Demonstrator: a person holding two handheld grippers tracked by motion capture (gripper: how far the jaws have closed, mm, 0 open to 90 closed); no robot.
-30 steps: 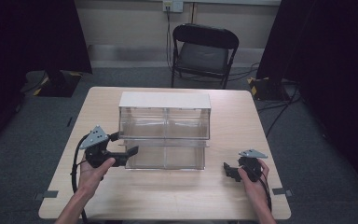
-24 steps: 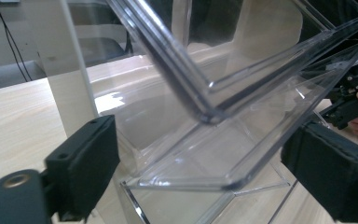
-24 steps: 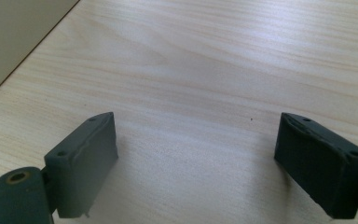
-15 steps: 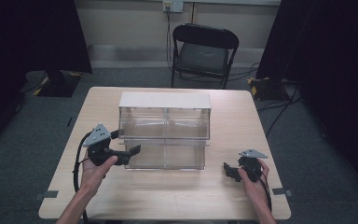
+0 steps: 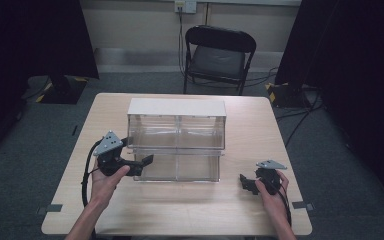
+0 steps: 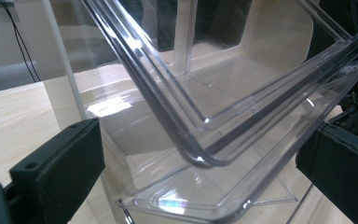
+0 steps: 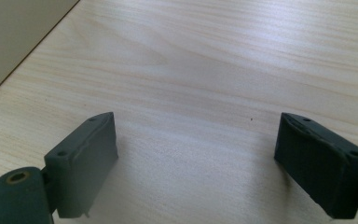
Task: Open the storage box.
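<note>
A clear plastic drawer unit (image 5: 176, 140) stands at the centre of the bench (image 5: 260, 135), lower drawer (image 5: 177, 166) pulled partly forward. The left hand-held gripper (image 5: 141, 164), jaws spread, straddles that drawer's front-left corner. The right hand-held gripper (image 5: 246, 183), jaws spread and empty, sits low over bare bench, well apart from the unit

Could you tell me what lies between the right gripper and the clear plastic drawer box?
Only bare table: in the high view, light wood separates the right gripper from the drawer box.
</note>
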